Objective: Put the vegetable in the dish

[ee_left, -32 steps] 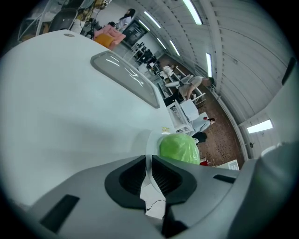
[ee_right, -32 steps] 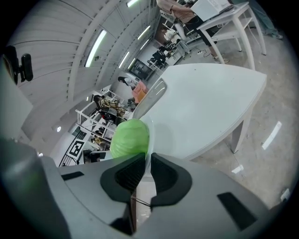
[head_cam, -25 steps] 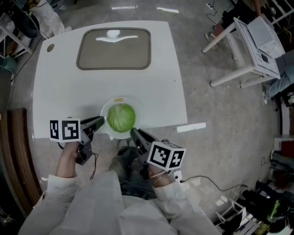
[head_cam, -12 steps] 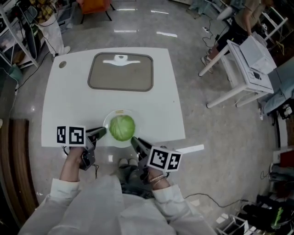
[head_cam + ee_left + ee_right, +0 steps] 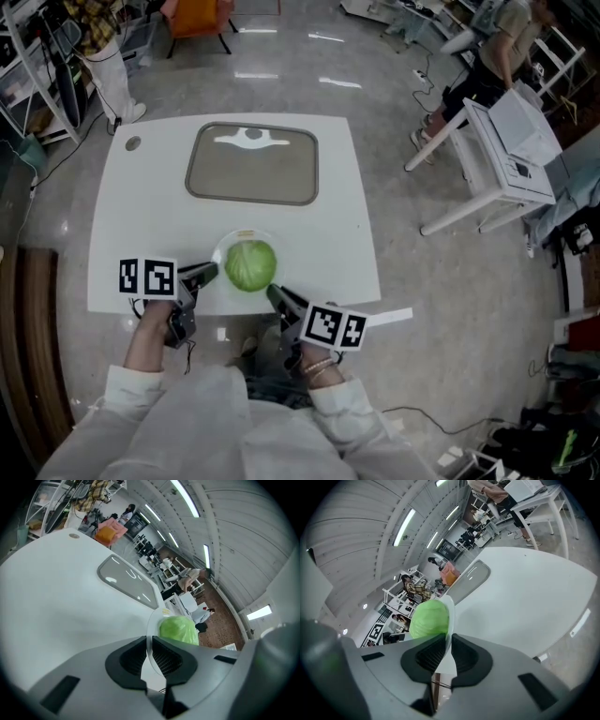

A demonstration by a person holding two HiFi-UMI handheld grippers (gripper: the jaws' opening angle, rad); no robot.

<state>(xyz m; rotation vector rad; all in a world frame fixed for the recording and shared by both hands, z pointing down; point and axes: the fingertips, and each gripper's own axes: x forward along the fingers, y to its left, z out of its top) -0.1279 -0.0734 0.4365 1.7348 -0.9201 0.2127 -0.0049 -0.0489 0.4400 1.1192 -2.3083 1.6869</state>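
Gripping the white dish (image 5: 221, 253) by its thin rim from two sides, just below the centre of the head view: on the left with the left gripper (image 5: 211, 272), at the lower right with the right gripper (image 5: 273, 293). Nearly closed in both cases, with nothing but the rim squeezed between the pads. Already carrying the vegetable, a green cabbage (image 5: 250, 265), in the middle of the dish, so probably only bringing the loaded dish over the near edge of the white table (image 5: 347, 216). Cannot say for sure whether resting on the table or lifted a little above it. Risky from here for several reasons: holding a smooth rim by two narrow pinches, so easy to let slip if moving the two sides unevenly or pulling them apart; easy also to tilt, and then to roll the round cabbage off over the low rim. Better to keep both grips level and together, and to set down well inside the edge, away from the lower side of the frame.
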